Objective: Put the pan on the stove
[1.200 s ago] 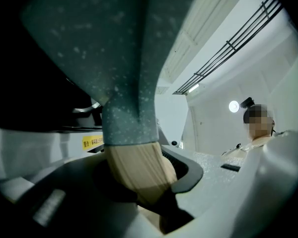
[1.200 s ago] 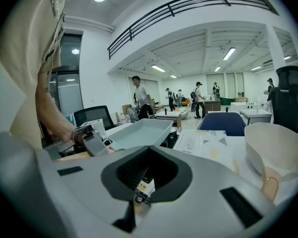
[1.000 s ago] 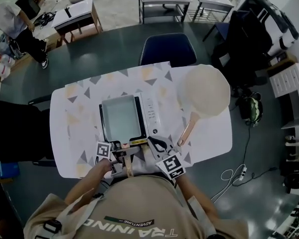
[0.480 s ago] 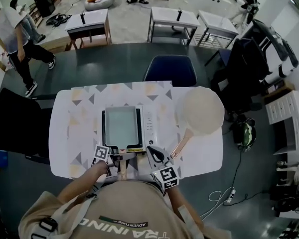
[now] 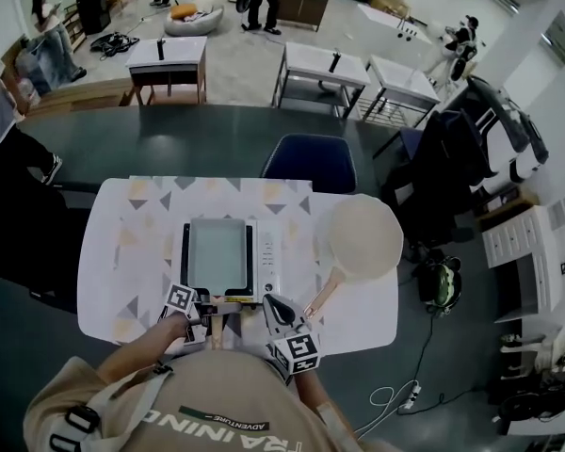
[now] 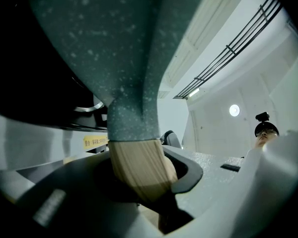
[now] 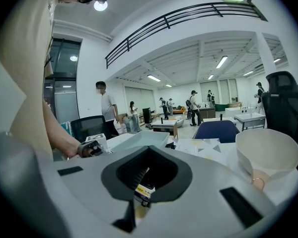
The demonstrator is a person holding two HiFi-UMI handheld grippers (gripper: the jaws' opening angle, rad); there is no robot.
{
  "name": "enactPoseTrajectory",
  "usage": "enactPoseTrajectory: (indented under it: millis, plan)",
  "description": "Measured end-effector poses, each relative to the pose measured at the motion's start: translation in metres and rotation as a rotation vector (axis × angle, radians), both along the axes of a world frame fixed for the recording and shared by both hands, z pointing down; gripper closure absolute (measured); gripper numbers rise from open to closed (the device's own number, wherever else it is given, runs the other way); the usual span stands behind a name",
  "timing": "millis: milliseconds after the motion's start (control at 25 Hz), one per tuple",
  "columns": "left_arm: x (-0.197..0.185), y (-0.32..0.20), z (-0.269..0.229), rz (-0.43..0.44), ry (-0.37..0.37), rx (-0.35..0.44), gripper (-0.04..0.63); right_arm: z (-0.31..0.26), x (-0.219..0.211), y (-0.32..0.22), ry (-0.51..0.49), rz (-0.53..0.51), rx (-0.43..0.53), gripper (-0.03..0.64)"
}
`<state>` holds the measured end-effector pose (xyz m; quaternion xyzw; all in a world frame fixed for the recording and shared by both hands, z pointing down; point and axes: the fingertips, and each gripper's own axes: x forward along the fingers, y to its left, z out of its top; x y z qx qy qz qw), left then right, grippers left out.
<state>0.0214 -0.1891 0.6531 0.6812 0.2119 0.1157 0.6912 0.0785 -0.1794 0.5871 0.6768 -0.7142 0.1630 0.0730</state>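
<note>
Seen from the head view, the flat rectangular grey pan (image 5: 217, 255) sits on the stove (image 5: 269, 264) on the patterned table (image 5: 122, 252), with the left gripper (image 5: 210, 311) at its pale wooden handle (image 5: 216, 320). Left gripper view: jaws pinch that handle below the speckled grey-green pan body; the stove's yellow label (image 6: 95, 142) is too small to read. Right gripper view: right gripper (image 7: 144, 177) jaws pressed together, nothing between.
</note>
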Motion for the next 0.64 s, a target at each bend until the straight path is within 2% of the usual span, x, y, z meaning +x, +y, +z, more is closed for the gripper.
enactPoseTrajectory:
  millis: [360,640]
  plan:
    - [-0.0006,-0.001,0.0,-0.01,-0.008,-0.021,0.48,-0.0033,-0.0005,-0.0031,0.012,-0.007,-0.007,0.618]
    - [0.0033,-0.0044,0.0023,-0.003,0.007,-0.006,0.48,-0.0007,0.0007,-0.0087,0.02,-0.015,-0.011,0.618]
